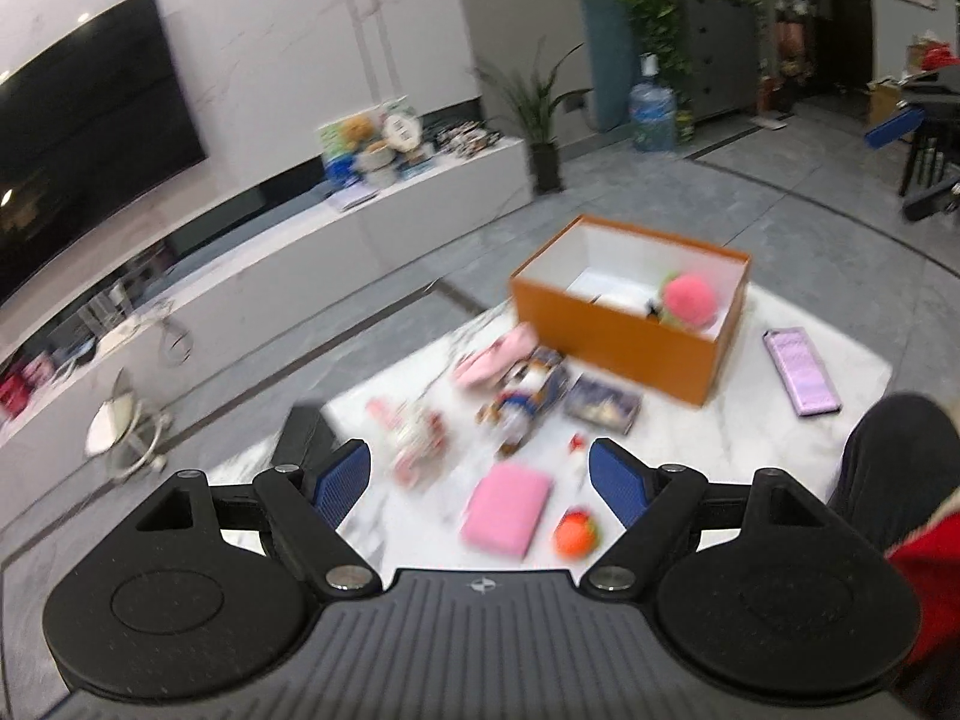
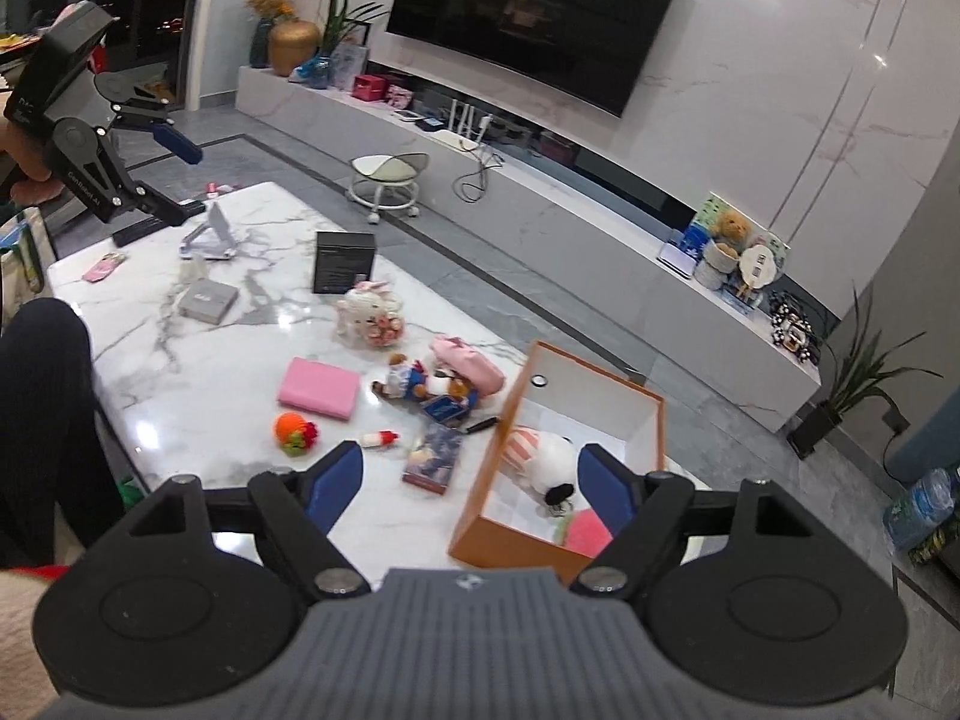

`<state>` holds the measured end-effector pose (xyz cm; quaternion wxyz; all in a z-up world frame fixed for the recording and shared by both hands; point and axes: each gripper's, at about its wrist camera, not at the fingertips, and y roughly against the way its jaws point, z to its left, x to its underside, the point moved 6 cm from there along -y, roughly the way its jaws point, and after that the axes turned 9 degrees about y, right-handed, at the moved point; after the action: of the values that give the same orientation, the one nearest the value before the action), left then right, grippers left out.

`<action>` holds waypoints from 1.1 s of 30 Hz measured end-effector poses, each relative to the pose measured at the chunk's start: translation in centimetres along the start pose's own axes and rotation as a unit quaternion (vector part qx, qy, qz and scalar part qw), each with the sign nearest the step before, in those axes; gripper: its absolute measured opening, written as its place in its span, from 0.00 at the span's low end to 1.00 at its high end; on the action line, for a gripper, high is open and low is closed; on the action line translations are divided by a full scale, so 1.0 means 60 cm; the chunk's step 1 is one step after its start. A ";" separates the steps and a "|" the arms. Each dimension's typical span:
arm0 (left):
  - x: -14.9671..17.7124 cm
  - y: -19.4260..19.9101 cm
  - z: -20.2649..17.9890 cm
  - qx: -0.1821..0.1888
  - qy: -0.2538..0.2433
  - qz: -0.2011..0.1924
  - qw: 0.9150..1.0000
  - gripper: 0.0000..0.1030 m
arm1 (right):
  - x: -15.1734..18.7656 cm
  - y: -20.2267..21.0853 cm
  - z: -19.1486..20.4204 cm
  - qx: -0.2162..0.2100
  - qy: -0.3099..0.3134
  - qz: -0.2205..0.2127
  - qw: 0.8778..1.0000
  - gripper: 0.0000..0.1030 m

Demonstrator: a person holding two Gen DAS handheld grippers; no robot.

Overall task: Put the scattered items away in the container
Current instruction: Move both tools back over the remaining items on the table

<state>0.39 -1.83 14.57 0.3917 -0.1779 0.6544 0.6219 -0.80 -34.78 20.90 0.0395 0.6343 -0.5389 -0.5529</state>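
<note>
An open orange box [image 1: 624, 336] [image 2: 480, 516] stands on the white marble table [image 1: 690, 438] [image 2: 150, 348] and holds a pink plush [image 1: 689, 300] [image 2: 543, 450]. Scattered beside it lie a pink pouch [image 1: 507, 507] [image 2: 318, 390], an orange knitted toy [image 1: 576, 534] [image 2: 294, 429], a bear doll [image 1: 528, 396] [image 2: 420, 381], a dark card box [image 1: 603, 405] [image 2: 435, 453], a pink cloth item [image 1: 495, 354] [image 2: 468, 366] and a white bunny plush [image 1: 417, 435] [image 2: 369, 312]. My left gripper [image 1: 480, 480] [image 2: 180, 174] is open and empty, high above the table. My right gripper [image 2: 471, 489] is open and empty above the box's near corner.
A purple phone [image 1: 801, 372] lies right of the box. A black box [image 2: 342, 261], a grey box [image 2: 207, 300] and a stand [image 2: 210, 234] sit at the table's far end. A stool [image 2: 387, 180] and a long TV cabinet [image 2: 540, 192] stand beyond. A person's dark knee [image 2: 42, 420] borders the table.
</note>
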 end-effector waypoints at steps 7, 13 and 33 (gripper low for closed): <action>0.109 0.046 0.072 -0.030 0.039 0.036 0.998 0.92 | 0.004 -0.013 0.041 -0.018 -0.008 0.012 1.000 0.79; 0.180 0.042 0.138 -0.040 0.076 0.067 0.994 0.92 | -0.014 -0.067 0.076 -0.046 -0.009 0.019 0.999 0.79; 0.289 -0.230 0.262 0.000 0.060 0.090 0.994 0.92 | -0.039 -0.420 0.222 -0.140 -0.043 0.076 0.986 0.79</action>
<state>4.00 15.31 -6.19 0.2939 -0.1554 0.6901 0.6428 5.91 -15.33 1.01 0.1466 0.5550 -0.5041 -0.6453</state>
